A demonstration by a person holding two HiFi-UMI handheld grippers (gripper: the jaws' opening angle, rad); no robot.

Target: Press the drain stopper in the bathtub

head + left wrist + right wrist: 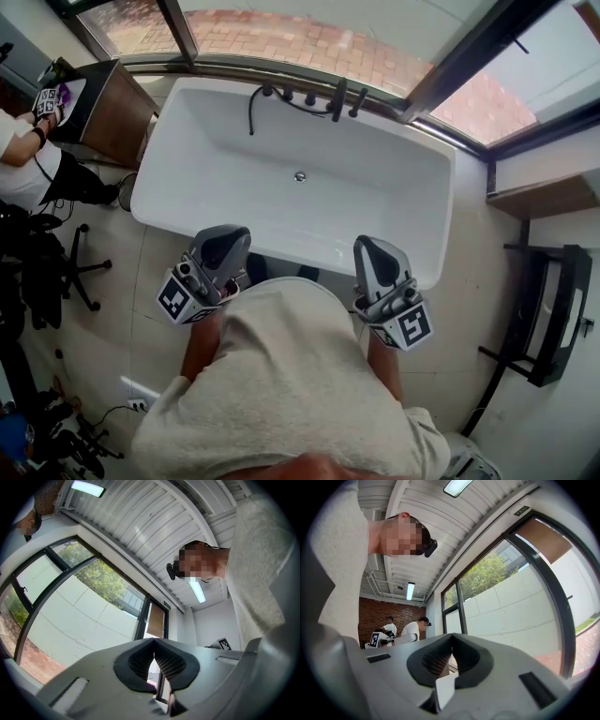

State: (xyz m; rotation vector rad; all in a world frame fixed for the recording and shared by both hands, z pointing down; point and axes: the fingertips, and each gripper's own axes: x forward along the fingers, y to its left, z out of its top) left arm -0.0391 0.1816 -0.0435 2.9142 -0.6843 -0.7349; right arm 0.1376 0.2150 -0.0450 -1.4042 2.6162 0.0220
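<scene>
While the bathtub (234, 141) is white, its round drain stopper (300, 176) looks silvery.

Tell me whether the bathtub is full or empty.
Empty: the bathtub shows a bare white floor, the drain stopper plainly visible, no water surface.

The bathtub (155, 183) lies crosswise at 12 o'clock, just ahead of the person; the drain stopper (300, 176) sits in its floor near the middle; the taps (323, 101) stand on its far rim, with windows (281, 37) behind them; a cabinet (108, 112) stands at 10 o'clock beside the tub's left end, and another person (23, 159) is just left of it; a chair (66, 267) stands at 9 o'clock; a power strip (138, 392) lies on the floor at 7 o'clock; a rack (553, 309) stands at 3 o'clock; the left gripper (223, 246) at 11 and the right gripper (373, 255) at 1 are near the tub's near rim.
</scene>
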